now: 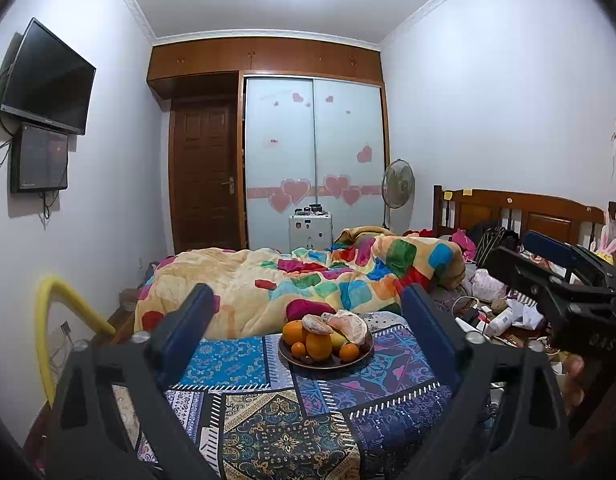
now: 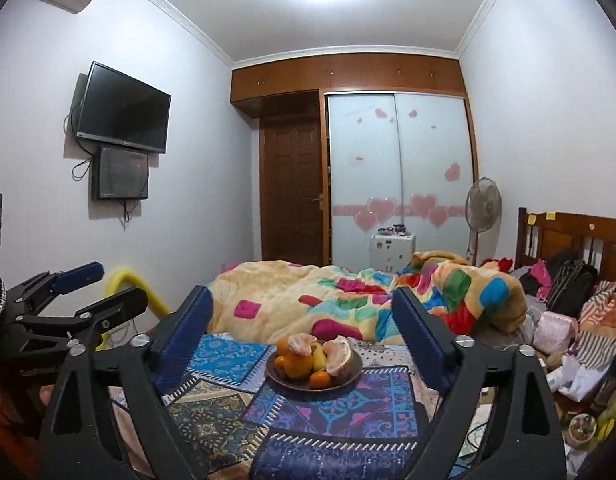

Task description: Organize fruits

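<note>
Already the fruits [image 1: 327, 338] sit heaped on a dark plate [image 1: 304, 362].

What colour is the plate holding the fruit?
Dark brown; the plate shows best in the right wrist view.

Left gripper [image 1: 308, 312]: black angular frame, blue padded fingers [image 1: 188, 328], round silver screws at the finger bases. Right gripper [image 2: 302, 316]: same build, black struts with triangular cut-outs, blue fingers [image 2: 186, 332], silver screws. White lettering on the right gripper's black body, seen from the left wrist camera.
</note>
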Action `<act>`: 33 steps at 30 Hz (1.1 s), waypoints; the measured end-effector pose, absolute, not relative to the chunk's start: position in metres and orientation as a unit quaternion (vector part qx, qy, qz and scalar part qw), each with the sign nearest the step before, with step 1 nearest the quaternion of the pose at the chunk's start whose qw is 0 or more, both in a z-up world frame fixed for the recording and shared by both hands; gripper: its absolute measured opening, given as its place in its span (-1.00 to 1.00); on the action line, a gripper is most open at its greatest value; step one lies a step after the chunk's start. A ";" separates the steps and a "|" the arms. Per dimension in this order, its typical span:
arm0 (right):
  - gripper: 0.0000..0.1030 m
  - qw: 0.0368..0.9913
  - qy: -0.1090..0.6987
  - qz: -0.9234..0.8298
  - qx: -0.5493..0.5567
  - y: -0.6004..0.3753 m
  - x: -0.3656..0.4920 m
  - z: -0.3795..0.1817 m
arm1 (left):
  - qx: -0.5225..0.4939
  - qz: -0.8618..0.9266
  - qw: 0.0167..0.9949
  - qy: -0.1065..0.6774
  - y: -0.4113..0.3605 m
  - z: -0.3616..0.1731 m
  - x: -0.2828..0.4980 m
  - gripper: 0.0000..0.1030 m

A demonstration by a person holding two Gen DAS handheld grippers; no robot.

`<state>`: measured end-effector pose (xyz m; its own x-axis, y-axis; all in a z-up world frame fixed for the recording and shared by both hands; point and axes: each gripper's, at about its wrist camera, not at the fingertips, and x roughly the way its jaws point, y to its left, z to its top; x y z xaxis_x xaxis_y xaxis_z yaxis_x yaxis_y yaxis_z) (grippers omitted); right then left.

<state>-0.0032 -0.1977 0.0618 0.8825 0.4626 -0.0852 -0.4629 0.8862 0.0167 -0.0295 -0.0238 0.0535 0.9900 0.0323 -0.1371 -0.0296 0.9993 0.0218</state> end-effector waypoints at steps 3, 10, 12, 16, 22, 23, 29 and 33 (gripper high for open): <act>0.98 0.971 0.041 0.236 0.004 -0.200 -0.011 0.060 | 0.011 0.016 0.997 0.069 -0.025 0.052 -0.032 0.94; 1.00 0.973 0.038 0.226 0.002 -0.201 -0.017 0.058 | 0.012 0.017 0.997 0.068 -0.027 0.050 -0.036 0.96; 1.00 0.973 0.039 0.227 0.002 -0.202 -0.017 0.058 | 0.012 0.018 0.997 0.068 -0.027 0.050 -0.037 0.97; 1.00 0.973 0.039 0.228 0.002 -0.202 -0.018 0.057 | 0.013 0.019 0.998 0.066 -0.026 0.050 -0.037 0.98; 1.00 0.973 0.039 0.229 0.003 -0.202 -0.020 0.056 | 0.012 0.020 0.998 0.064 -0.026 0.051 -0.040 0.99; 1.00 0.972 0.040 0.230 0.004 -0.203 -0.019 0.057 | 0.012 0.019 0.998 0.064 -0.026 0.050 -0.040 0.99; 1.00 0.972 0.041 0.229 0.003 -0.204 -0.020 0.057 | 0.012 0.019 0.998 0.064 -0.026 0.051 -0.040 0.99; 1.00 0.973 0.040 0.229 0.003 -0.205 -0.021 0.057 | 0.011 0.019 0.998 0.063 -0.026 0.052 -0.041 0.99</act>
